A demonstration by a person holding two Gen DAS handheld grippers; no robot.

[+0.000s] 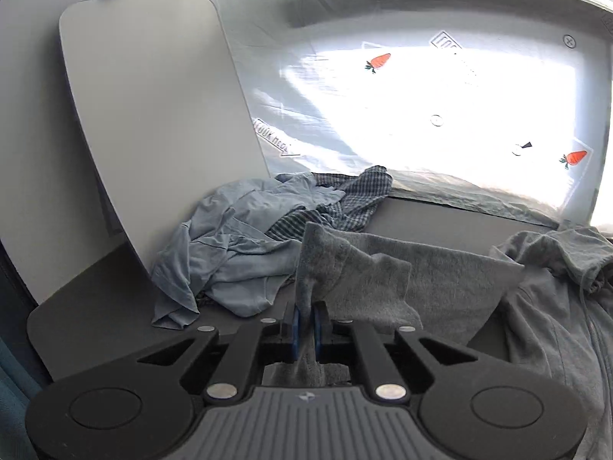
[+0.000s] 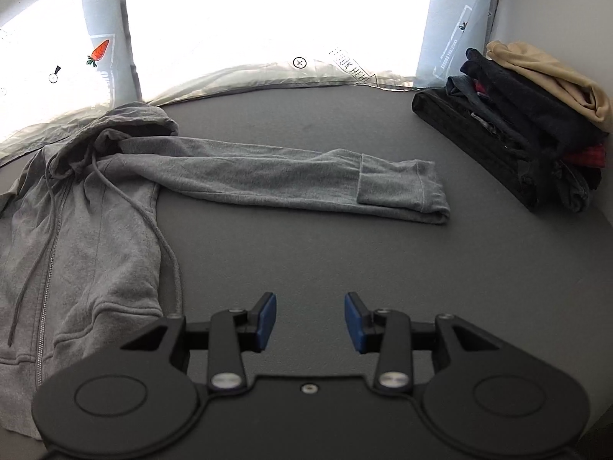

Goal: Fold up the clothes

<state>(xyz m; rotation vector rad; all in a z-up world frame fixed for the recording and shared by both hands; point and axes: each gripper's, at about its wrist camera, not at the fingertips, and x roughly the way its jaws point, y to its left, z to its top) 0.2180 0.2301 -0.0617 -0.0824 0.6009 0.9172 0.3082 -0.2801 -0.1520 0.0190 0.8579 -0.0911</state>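
Note:
A grey zip hoodie (image 2: 88, 230) lies on the dark grey table (image 2: 345, 249), its hood toward the window and one sleeve (image 2: 299, 176) stretched out flat to the right. In the left wrist view my left gripper (image 1: 306, 324) is shut on the hoodie's other sleeve (image 1: 383, 280) and holds its cuff end raised off the table; the hoodie body (image 1: 555, 306) lies to the right. My right gripper (image 2: 309, 322) is open and empty, low over bare table just right of the hoodie's hem.
A heap of light blue and checked clothes (image 1: 249, 245) lies behind the left gripper, against a leaning grey board (image 1: 153, 134). A stack of folded dark and tan clothes (image 2: 528, 122) sits at the table's far right. A bright curtained window (image 2: 268, 11) backs the table.

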